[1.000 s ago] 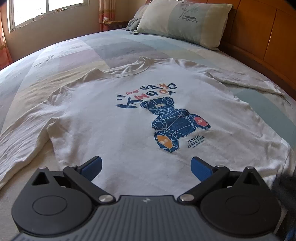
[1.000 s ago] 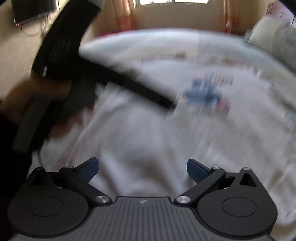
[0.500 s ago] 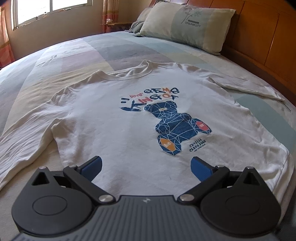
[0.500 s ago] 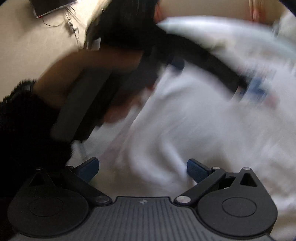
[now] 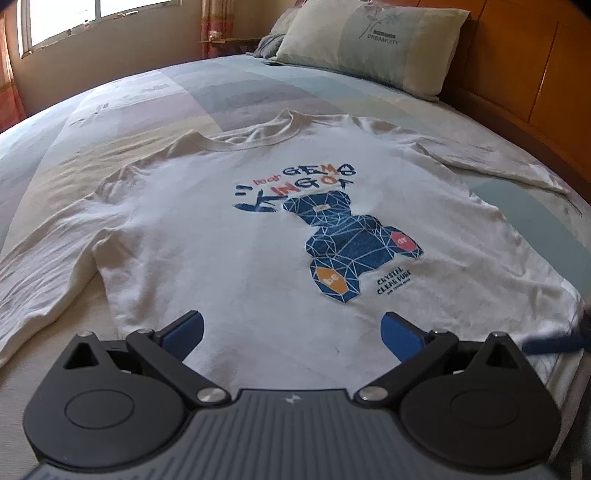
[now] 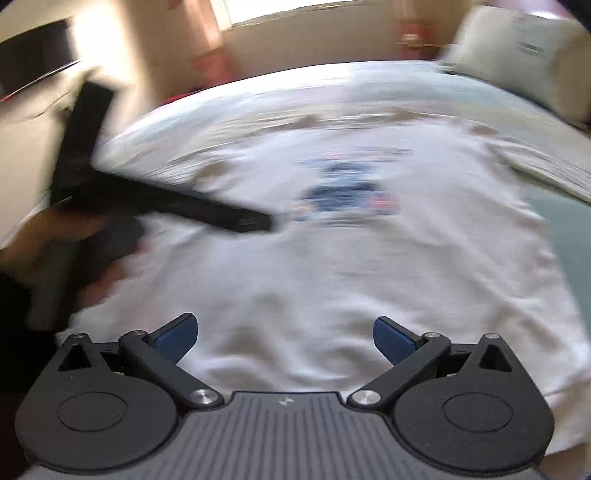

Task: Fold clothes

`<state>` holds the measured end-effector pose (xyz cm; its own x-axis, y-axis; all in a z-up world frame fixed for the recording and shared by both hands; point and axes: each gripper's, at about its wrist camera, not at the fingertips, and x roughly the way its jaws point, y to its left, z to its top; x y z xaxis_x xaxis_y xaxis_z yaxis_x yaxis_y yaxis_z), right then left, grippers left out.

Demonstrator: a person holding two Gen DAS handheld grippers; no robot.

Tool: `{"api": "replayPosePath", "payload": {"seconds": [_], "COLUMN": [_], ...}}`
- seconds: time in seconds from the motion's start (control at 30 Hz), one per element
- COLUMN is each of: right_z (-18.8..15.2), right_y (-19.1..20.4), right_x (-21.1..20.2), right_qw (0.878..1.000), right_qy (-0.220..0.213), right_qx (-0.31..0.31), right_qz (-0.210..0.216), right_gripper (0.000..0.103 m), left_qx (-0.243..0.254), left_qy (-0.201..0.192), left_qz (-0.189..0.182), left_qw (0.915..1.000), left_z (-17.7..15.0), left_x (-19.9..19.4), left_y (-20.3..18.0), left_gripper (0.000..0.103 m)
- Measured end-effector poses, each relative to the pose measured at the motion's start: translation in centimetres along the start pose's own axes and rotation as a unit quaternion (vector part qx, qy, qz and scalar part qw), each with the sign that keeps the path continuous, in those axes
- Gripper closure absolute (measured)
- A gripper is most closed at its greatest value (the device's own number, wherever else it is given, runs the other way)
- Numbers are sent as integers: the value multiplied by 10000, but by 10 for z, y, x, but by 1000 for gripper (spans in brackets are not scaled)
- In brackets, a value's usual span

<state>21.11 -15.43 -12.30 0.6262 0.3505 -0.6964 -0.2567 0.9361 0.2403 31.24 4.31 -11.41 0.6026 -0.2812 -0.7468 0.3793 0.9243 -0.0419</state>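
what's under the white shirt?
The white shirt lies spread flat, print up, directly on the patchwork bedsheet, which shows all around it. The sheet beneath the shirt is covered; nothing bulges through, but whether anything thin lies under it cannot be seen.

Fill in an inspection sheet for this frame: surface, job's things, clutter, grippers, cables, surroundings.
Surface: bed with a pastel patchwork sheet.
Job's things: white long-sleeved shirt lies flat, print side up, both sleeves spread, not yet folded.
Clutter: pillow at the headboard end, apart from the shirt.
Grippers: left gripper open over the hem, touching nothing; right gripper open over the hem, its view motion-blurred.
Cables: nothing seen.
Surroundings: wooden headboard, window, curtain; a hand holding the left gripper shows in the right wrist view.
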Motion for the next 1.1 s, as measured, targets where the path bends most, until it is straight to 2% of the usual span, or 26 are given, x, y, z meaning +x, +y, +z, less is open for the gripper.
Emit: {"api": "replayPosePath", "payload": {"seconds": [0.07,0.13,0.23,0.33,0.4,0.53,0.67,0.77,0.83,0.93,1.07,1.1], "right_z": [-3,-7,-9,13,25,40,45,57,67,79,81,84], "right_y": [-25,-33,-29,-35,-44,-82,-117,-128,-117,-105,-109,-108], "right_x": [7,-3,-15,-10,-3,30,35,24,25,45,72,72], "right_qw": [9990,9986,9990,9984,9975,9971,9896,9887,9919,9958,9924,9892], "right_qy": [161,72,157,-219,-348,-74,-157,-374,-564,-414,-103,-62], "right_qx": [377,520,314,10,51,438,444,907,662,282,-145,-178], "right_qz": [-189,-93,-293,-528,-612,-616,-1362,-1131,-924,-769,-1217,-1454], "right_gripper": [0,0,0,0,0,0,0,0,0,0,0,0], "left_qx": [13,10,-44,-87,-54,-31,-75,-100,-109,-88,-85,-89], "left_qy": [39,69,67,66,97,129,134,126,122,158,205,201], "left_qz": [10,15,46,60,85,123,99,92,90,112,156,151], "left_qw": [10000,10000,10000,9999,9999,9998,9998,9998,9998,9998,9996,9996], "left_z": [-1,-2,-1,-1,-1,-2,-2,-1,-1,-1,-1,-2], "left_x": [3,5,7,9,10,12,13,13,14,17,20,20], "left_y": [-1,0,2,3,2,2,4,5,5,5,5,6], "left_gripper": [1,1,1,1,1,1,1,1,1,1,1,1]}}
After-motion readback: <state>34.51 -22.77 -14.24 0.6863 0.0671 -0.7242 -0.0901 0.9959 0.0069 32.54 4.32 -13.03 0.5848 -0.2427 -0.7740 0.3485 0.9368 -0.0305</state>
